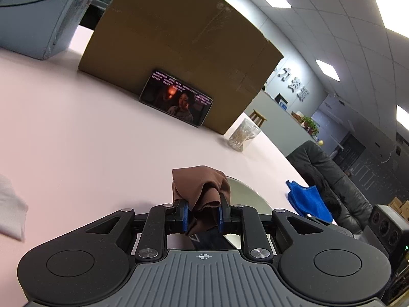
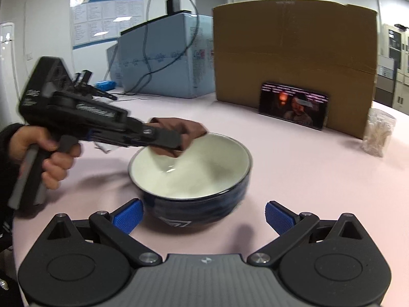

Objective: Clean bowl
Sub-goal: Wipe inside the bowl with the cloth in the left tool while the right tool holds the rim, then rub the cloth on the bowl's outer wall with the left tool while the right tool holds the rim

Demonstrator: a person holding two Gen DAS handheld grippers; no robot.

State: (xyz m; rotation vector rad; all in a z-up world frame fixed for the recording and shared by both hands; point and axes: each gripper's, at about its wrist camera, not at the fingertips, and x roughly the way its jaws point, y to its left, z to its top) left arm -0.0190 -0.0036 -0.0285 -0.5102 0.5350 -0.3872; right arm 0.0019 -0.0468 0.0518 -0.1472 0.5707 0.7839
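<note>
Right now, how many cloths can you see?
3: a brown cloth pinched in the left claw, a blue cloth near the table edge, a pale cloth at far left. Others may be hidden.

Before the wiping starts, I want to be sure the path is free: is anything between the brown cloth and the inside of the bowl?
Nothing visible. The left tongs hold the brown cloth over the bowl at its far-left rim, and the white interior below looks bare. The right tongs stand open at the bowl's near side.

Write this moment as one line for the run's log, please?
step: wiping | left gripper: shut on brown cloth, at rim of bowl | right gripper: open, either side of bowl, not gripping
</note>
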